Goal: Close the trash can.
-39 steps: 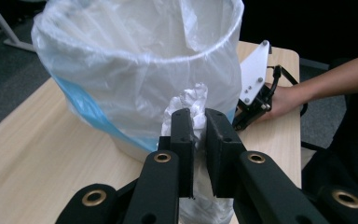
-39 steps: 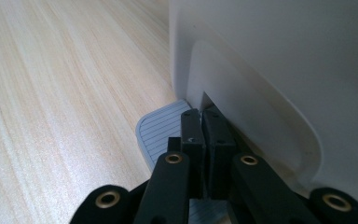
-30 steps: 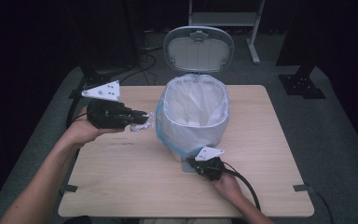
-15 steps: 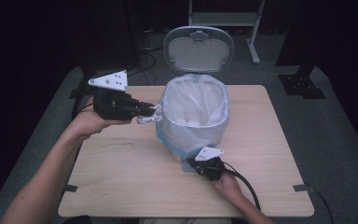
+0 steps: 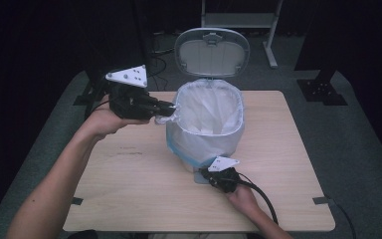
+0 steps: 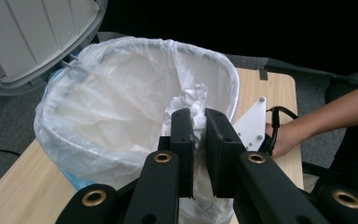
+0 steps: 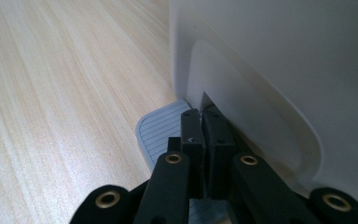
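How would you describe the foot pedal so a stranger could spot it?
On the light wooden table stands a white bin with its lid up. At its base, nearest the person, lies the grey ribbed pedal, flat under the right gripper.

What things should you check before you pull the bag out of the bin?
1. Lid standing open: ok, it is tipped up behind the bin.
2. Left tool shut on the bag: ok, a bunch of plastic sits between its jaws at the rim.
3. Right tool on the pedal: ok, its shut jaws rest on the grey pedal at the bin's base.
4. Bag free of the rim all round: not ok, the plastic is folded over the rim away from the left tool.
5. Bag empty: cannot tell, its bottom is out of sight.
6. Bin well on the table: ok, wood shows on all sides.
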{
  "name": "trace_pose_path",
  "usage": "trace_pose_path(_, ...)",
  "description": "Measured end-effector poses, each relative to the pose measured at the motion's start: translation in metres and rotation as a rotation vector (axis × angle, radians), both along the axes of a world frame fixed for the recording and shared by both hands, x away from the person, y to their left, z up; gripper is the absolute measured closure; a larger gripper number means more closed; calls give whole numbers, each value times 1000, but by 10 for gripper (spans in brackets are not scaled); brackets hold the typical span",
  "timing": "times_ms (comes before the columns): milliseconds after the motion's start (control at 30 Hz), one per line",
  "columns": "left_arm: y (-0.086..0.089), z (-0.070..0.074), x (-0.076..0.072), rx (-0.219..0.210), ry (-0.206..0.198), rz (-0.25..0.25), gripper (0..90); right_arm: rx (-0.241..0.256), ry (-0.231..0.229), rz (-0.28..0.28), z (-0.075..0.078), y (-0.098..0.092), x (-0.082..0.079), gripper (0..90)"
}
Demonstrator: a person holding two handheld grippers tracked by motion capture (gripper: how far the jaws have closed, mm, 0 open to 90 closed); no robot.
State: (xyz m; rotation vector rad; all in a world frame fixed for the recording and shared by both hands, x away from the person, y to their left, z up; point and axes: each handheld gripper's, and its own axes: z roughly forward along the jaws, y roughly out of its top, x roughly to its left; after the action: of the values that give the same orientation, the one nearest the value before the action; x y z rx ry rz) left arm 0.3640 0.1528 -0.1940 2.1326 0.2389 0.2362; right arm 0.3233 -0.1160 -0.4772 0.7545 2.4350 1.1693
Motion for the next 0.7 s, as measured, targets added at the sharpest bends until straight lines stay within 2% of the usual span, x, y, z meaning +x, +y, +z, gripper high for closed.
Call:
trace_pose_path(567, -28, 6, 16, 24, -3, -3, 825, 0, 0, 1, 0, 0, 0, 876)
trace_pose_path(700, -41, 7, 19, 34, -3, -13, 825, 0, 1, 1, 0, 0, 0, 875)
